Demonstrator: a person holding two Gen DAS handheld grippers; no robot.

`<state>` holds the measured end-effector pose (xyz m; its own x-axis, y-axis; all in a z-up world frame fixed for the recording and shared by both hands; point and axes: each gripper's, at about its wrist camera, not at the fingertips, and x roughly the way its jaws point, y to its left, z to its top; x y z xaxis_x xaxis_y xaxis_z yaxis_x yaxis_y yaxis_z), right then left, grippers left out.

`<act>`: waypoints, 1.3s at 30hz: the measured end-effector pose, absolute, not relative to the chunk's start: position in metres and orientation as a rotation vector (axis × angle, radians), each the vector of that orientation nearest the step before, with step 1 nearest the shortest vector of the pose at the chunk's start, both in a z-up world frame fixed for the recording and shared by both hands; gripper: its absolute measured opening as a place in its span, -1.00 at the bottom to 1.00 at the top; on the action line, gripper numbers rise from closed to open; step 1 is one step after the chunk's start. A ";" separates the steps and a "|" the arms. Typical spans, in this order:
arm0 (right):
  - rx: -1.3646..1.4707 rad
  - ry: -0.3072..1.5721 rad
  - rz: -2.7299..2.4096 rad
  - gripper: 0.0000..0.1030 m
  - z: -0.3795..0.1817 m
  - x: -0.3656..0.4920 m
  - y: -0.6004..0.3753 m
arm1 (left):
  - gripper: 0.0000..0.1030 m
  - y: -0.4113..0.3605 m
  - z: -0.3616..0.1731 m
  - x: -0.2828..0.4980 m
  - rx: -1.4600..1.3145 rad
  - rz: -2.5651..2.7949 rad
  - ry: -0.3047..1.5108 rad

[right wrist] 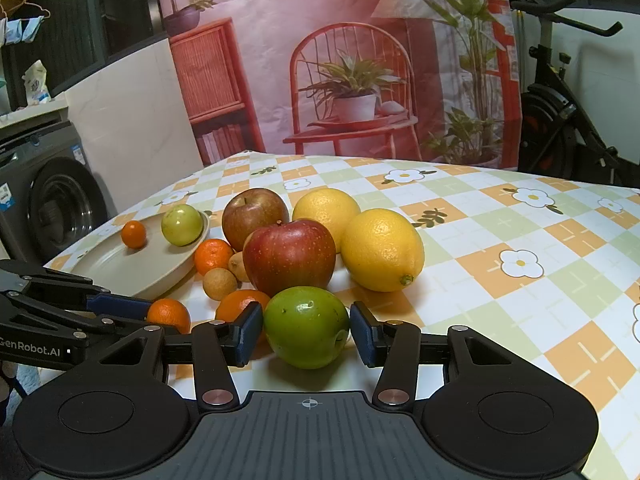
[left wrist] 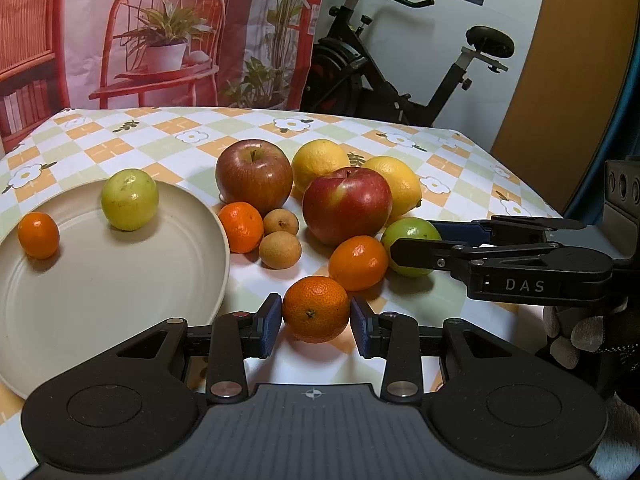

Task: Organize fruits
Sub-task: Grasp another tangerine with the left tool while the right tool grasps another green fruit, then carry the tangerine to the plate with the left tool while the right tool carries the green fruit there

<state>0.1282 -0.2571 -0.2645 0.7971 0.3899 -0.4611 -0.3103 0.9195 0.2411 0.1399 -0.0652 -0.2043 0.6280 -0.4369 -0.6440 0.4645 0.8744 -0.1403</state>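
Beige plate (left wrist: 120, 280) holds one small mandarin (left wrist: 38, 235) and one green guava (left wrist: 129, 199). Left gripper (left wrist: 316, 322) clamps a dimpled orange mandarin (left wrist: 316, 308) on the cloth; right gripper (right wrist: 307, 330) is closed on a glossy green guava (right wrist: 306, 326). Apples, lemons and longans cluster beside the plate on a checked floral tablecloth (right wrist: 520, 240). Exercise bike (left wrist: 400, 76) stands behind.

Plate (left wrist: 120, 300): near rim cut by L tool body and frame edge. Green fruit (left wrist: 412, 232) partly behind R tool (left wrist: 404, 240). Small brown fruit (right wrist: 239, 266) mostly behind red apple (right wrist: 289, 258). Gloved hand (left wrist: 576, 332) cut at frame edge.
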 end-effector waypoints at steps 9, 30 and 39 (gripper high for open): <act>0.175 0.507 0.353 -0.15 -0.263 0.124 -0.260 | -0.23 -0.061 -0.187 0.133 0.076 -0.507 0.653; 0.136 0.460 0.384 -0.15 -0.208 0.125 -0.237 | -0.23 0.055 -0.155 0.172 -0.038 -0.305 0.673; -0.024 0.488 0.516 -0.15 -0.186 0.173 -0.162 | -0.23 0.075 -0.163 0.180 -0.030 -0.283 0.703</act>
<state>0.1729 -0.1624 -0.1858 0.7582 0.4680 -0.4539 -0.4794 0.8721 0.0984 0.1801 0.0753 -0.1634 0.7261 -0.2666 -0.6337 0.2464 0.9614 -0.1221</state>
